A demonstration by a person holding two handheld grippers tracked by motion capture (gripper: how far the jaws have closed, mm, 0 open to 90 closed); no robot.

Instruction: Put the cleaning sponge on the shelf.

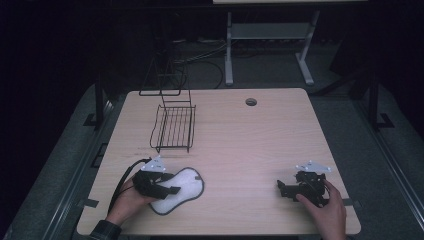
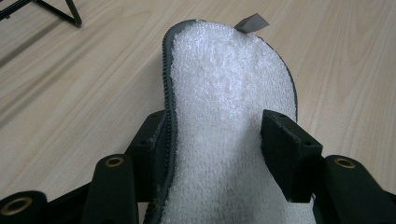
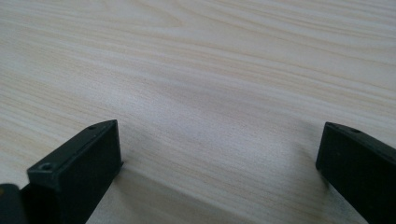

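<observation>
A white fluffy pad [image 1: 184, 186] with a dark grey rim lies at the front left of the wooden table [image 1: 250, 145]. My left gripper [image 1: 167, 189] reaches over it from the left. In the left gripper view the pad [image 2: 224, 84] fills the gap between the jaws of the left gripper [image 2: 215, 126]. Its left edge is curled up against one jaw, and the other jaw presses on the white pile. A small grey tag [image 2: 252, 22] sticks out at the pad's far end. My right gripper [image 1: 281, 187] rests at the front right, and in its own view the right gripper [image 3: 219, 135] is open over bare wood.
A black wire rack [image 1: 173, 127] stands at the back left of the table, and one of its feet [image 2: 70, 14] is just beyond the pad. A round cable hole [image 1: 251, 102] sits near the far edge. A white desk frame [image 1: 270, 45] stands on the floor behind.
</observation>
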